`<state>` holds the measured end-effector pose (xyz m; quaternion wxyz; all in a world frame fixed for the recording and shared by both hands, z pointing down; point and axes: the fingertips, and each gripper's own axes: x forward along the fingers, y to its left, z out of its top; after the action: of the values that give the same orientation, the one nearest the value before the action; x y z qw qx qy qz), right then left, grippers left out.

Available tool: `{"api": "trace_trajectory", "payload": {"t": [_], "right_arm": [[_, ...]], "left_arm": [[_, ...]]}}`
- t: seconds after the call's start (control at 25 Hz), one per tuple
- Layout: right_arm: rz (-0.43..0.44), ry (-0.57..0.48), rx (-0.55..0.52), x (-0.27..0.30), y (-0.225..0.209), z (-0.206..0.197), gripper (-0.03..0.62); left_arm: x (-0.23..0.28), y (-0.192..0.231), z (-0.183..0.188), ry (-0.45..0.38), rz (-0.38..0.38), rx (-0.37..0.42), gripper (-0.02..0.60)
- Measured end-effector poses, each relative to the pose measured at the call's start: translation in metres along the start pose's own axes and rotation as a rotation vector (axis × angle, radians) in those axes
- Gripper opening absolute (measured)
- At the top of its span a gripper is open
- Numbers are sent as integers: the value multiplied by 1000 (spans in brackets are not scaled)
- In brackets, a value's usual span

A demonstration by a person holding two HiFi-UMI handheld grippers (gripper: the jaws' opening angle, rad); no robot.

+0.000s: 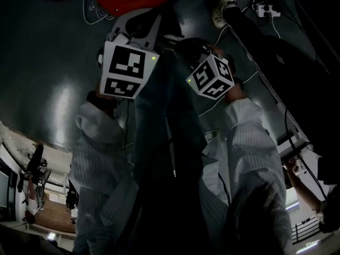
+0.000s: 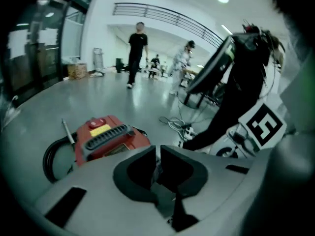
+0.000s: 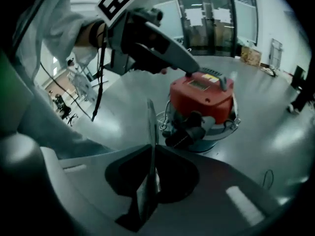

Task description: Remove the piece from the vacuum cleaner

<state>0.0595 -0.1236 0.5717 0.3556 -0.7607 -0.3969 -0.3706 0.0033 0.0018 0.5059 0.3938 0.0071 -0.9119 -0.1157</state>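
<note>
- While the red vacuum cleaner (image 3: 202, 100) stands on the floor (image 3: 280, 132) straight ahead, the right gripper (image 3: 152, 150) has its fingers pinching a thin flat strip (image 3: 149, 119), which stands edge-on and pokes up past the tips.
- Whether that strip is the piece itself I cannot tell. If it is, the pull-off looks done and what's left is carrying it clear.
- The left gripper (image 2: 157, 152) shows its fingers pressed together with nothing plainly between them. In the right gripper view it reaches over the vacuum's top, near the handle, but contact is not clear.
- The vacuum sits apart from the right fingers, with its dark hose fitting (image 3: 194, 127) facing them. In the left gripper view it lies beyond the fingers and off to their left.
- Next move, as I judge it: a firm pinch on so thin a thing, and a straight draw away from the body so the strip doesn't twist out.
</note>
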Motion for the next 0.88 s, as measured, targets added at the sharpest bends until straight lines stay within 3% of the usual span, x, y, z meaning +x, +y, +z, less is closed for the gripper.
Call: {"api": "trace_trajectory", "payload": {"t": [0.12, 0.32, 0.48, 0.6, 0.88], "right_arm": [[-51, -143, 144, -47, -5, 51, 25], [-147, -337, 284, -148, 9, 146, 25], [-205, -424, 274, -235, 34, 205, 25], [-239, -499, 239, -294, 46, 240, 26], [-307, -621, 197, -380, 66, 272, 26]], "left_arm": [[-73, 25, 48, -156, 158, -123, 34], [-208, 40, 131, -301, 369, -147, 34], [-288, 14, 177, -366, 391, -165, 34], [-335, -11, 206, -413, 410, -134, 34], [-384, -59, 241, -483, 463, -82, 34]]}}
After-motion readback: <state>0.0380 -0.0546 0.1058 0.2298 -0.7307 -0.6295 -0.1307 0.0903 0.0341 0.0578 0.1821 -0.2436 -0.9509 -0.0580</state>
